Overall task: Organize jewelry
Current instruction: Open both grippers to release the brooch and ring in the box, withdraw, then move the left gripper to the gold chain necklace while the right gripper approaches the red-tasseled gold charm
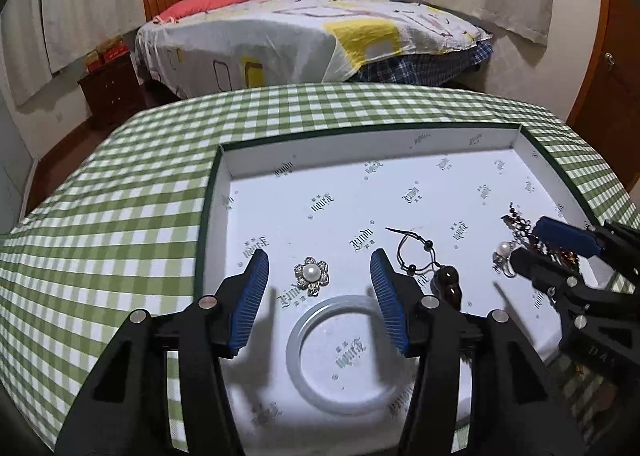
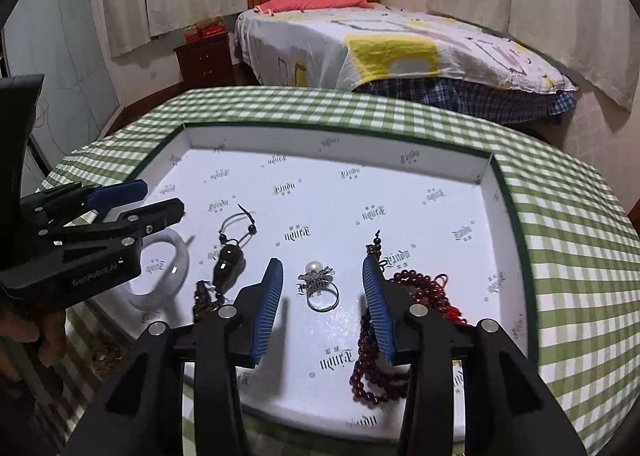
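Tray (image 1: pixel 224 175): on counter (image 1: pixel 120 215).
Left tongs (image 1: pixel 320 280): spread, empty, over brooch (image 1: pixel 311 275) and bangle (image 1: pixel 296 340).
Right tongs (image 2: pixel 322 284): spread, empty, over ring (image 2: pixel 322 292); beads (image 2: pixel 424 288) beside.

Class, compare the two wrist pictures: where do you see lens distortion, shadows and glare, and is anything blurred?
Left wrist view: fisheye bends the tray edges and darkens the corners; the left gripper fingers cast soft grey shadows on the white floor around the bangle.
Right wrist view: same curving and vignette; a shadow falls beside the pearl ring; the bangle shows a small glint; the picture edges look softer.
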